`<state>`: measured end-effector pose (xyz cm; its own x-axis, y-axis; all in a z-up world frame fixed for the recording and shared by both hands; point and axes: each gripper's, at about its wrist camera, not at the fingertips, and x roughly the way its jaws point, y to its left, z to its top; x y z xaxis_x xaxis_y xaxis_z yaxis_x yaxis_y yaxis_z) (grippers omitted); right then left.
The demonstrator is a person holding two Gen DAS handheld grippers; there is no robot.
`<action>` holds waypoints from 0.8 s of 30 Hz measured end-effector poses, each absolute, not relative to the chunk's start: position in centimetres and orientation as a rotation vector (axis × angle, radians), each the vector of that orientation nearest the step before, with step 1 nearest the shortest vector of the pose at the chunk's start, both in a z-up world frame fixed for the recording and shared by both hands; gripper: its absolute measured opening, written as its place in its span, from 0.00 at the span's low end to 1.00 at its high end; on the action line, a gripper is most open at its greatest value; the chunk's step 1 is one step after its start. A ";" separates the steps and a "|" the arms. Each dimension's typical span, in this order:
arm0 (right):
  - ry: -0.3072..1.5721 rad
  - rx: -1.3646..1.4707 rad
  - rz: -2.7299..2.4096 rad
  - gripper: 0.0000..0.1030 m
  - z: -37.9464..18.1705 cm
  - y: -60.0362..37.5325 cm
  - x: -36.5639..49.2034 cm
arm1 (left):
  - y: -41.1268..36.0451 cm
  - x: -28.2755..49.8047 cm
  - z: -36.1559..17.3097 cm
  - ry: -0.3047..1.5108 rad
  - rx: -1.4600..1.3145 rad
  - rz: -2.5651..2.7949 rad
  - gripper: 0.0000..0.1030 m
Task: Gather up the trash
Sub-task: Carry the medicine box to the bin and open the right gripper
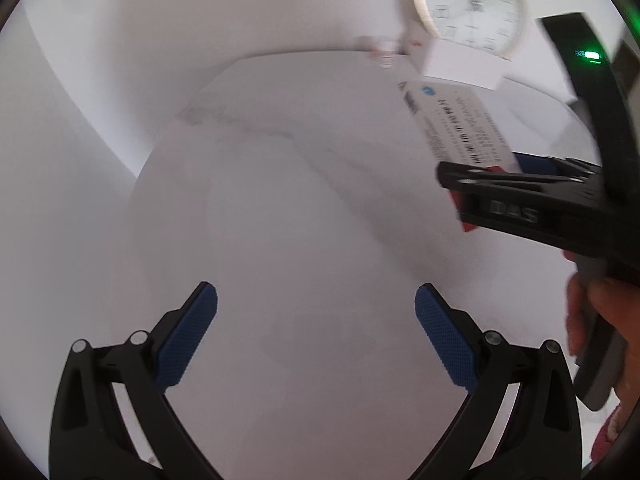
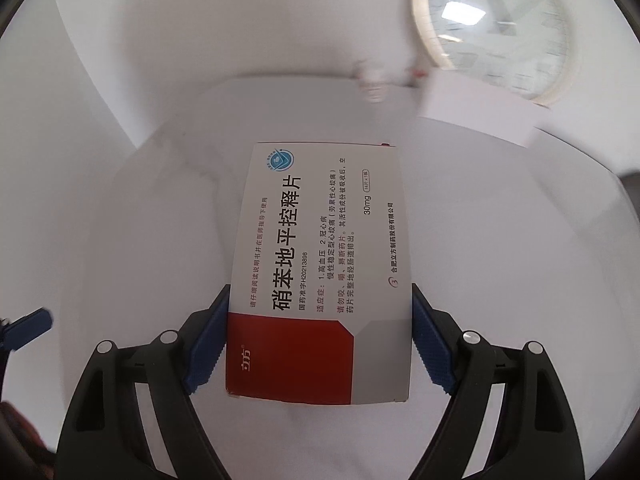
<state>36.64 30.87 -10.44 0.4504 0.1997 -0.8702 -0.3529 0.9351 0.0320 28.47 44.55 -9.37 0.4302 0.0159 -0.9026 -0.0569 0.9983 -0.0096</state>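
Observation:
My right gripper is shut on a white, red and grey medicine box with Chinese print and holds it above the white marbled table. In the left wrist view the same box and the right gripper show at the right, held by a hand. My left gripper is open and empty above the table. One blue finger of the left gripper shows at the left edge of the right wrist view.
A round white clock leans on the wall at the back right, with a white box in front of it. A small bottle stands at the table's far edge. A white wall lies behind.

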 end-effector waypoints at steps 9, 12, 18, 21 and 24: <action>0.984 -0.027 0.146 0.80 -5.3 12.0 18.2 | 28.5 17.4 -5.9 1.107 0.090 -0.219 0.92; 0.990 0.016 0.051 0.80 -5.3 4.9 11.1 | 21.1 13.0 -5.7 1.096 0.152 -0.330 0.92; 1.036 0.095 -0.146 0.80 -7.4 -10.4 -4.3 | 6.2 2.8 -6.2 1.092 0.208 -0.545 0.92; 1.058 0.140 -0.229 0.80 -9.0 -17.3 -11.5 | -1.6 -2.5 -7.3 1.113 0.221 -0.635 0.92; 1.094 0.168 -0.302 0.80 -11.3 -22.9 -17.2 | -6.9 -5.9 -8.6 1.148 0.231 -0.671 0.92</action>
